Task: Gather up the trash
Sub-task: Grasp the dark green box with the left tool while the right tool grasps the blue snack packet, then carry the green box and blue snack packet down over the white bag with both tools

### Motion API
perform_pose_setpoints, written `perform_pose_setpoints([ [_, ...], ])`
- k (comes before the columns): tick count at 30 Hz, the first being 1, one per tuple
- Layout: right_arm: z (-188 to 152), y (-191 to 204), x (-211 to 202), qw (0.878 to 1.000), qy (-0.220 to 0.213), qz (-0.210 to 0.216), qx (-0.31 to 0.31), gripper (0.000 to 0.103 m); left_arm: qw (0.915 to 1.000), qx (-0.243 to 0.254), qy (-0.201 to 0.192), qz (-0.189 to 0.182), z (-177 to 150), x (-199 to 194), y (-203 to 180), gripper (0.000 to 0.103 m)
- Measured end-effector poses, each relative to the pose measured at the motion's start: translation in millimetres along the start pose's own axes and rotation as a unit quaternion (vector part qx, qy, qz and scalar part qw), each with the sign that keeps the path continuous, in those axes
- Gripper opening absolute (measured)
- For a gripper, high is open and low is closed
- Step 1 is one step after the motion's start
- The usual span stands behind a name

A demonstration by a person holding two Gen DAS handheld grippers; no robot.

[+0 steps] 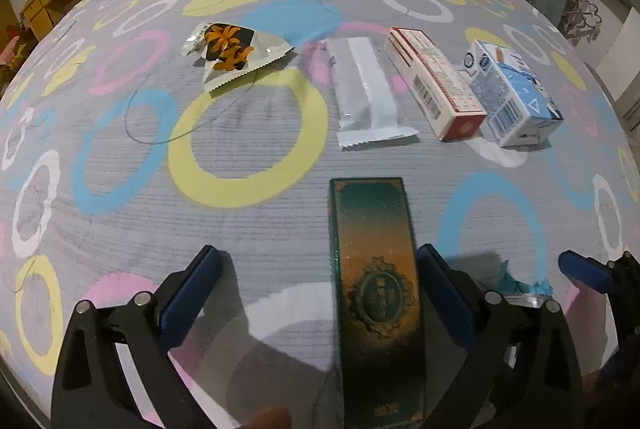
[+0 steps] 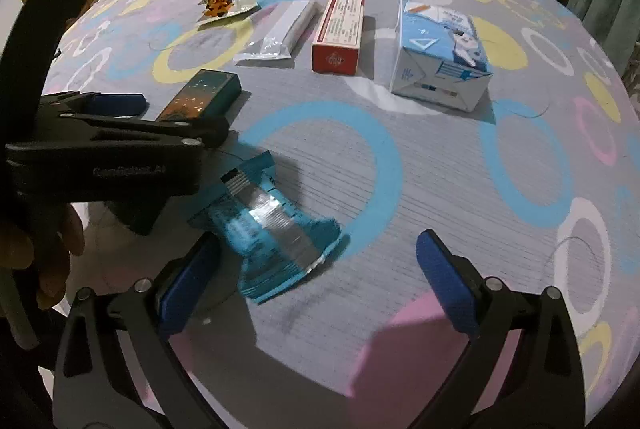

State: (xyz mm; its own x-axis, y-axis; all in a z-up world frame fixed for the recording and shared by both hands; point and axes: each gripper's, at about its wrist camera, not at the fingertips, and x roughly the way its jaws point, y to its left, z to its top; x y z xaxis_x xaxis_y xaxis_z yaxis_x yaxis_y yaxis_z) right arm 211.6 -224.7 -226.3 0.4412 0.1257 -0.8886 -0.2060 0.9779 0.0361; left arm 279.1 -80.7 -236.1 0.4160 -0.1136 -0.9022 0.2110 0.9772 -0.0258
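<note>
On the bed (image 1: 120, 229), left gripper (image 1: 320, 293) wide apart around the green box (image 1: 376, 301), right gripper (image 2: 320, 281) also apart, teal wrapper (image 2: 272, 229) by its left finger; far row left to right: orange wrapper (image 1: 232, 49), white wrapper (image 1: 368, 93), red box (image 1: 436, 81), milk carton (image 1: 512, 93).

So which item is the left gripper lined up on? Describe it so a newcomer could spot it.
On the ring-patterned bedspread, nearer than the row of wrappers and cartons, a long box lies between the open left gripper fingers. It is the only dark green one, with an ornate gold emblem.
</note>
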Motion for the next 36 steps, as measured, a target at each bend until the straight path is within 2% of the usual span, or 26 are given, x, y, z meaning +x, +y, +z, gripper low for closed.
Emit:
perform_pose_setpoints([
  [5, 5, 1, 3, 1.000, 0.006, 0.001, -0.012, 0.094, 1.0000, 0.001, -0.003, 0.007, 2, 3, 0, 0.095],
  [7, 5, 2, 2, 1.000, 0.006, 0.002, -0.016, 0.088, 0.9999, 0.001, -0.005, 0.009, 3, 3, -1, 0.094],
  [8, 5, 3, 2, 1.000, 0.004, 0.002, -0.018, 0.081, 0.9999, 0.001, -0.005, 0.010, 3, 3, -1, 0.093],
  [9, 4, 2, 0, 1.000, 0.002, 0.003, -0.019, 0.069, 0.9999, 0.002, -0.007, 0.010, 2, 3, -2, 0.087],
  [10, 4, 3, 0, 1.000, -0.002, 0.004, -0.022, 0.061, 0.9999, 0.004, -0.009, 0.010, 2, 1, -2, 0.083],
  [11, 4, 4, -1, 1.000, -0.005, 0.005, -0.025, 0.049, 0.9998, 0.007, -0.015, 0.008, 1, -2, -3, 0.068],
  [12, 5, 5, -2, 1.000, -0.007, 0.006, -0.027, 0.046, 0.9998, 0.010, -0.019, 0.005, 1, -4, -4, 0.052],
  [13, 5, 6, -2, 1.000, -0.007, 0.006, -0.028, 0.043, 0.9997, 0.013, -0.021, 0.002, 1, -6, -5, 0.044],
  [14, 5, 6, -2, 0.999, -0.011, 0.006, -0.030, 0.033, 0.9997, 0.012, -0.023, -0.001, 1, -8, -5, 0.035],
  [21, 5, 10, -4, 1.000, -0.012, -0.004, -0.026, 0.029, 0.9996, -0.003, -0.024, -0.014, 2, -13, -2, 0.035],
  [36, 5, 12, -14, 1.000, -0.021, -0.018, -0.009, 0.028, 0.9993, 0.002, -0.036, -0.013, 1, -26, -4, 0.035],
])
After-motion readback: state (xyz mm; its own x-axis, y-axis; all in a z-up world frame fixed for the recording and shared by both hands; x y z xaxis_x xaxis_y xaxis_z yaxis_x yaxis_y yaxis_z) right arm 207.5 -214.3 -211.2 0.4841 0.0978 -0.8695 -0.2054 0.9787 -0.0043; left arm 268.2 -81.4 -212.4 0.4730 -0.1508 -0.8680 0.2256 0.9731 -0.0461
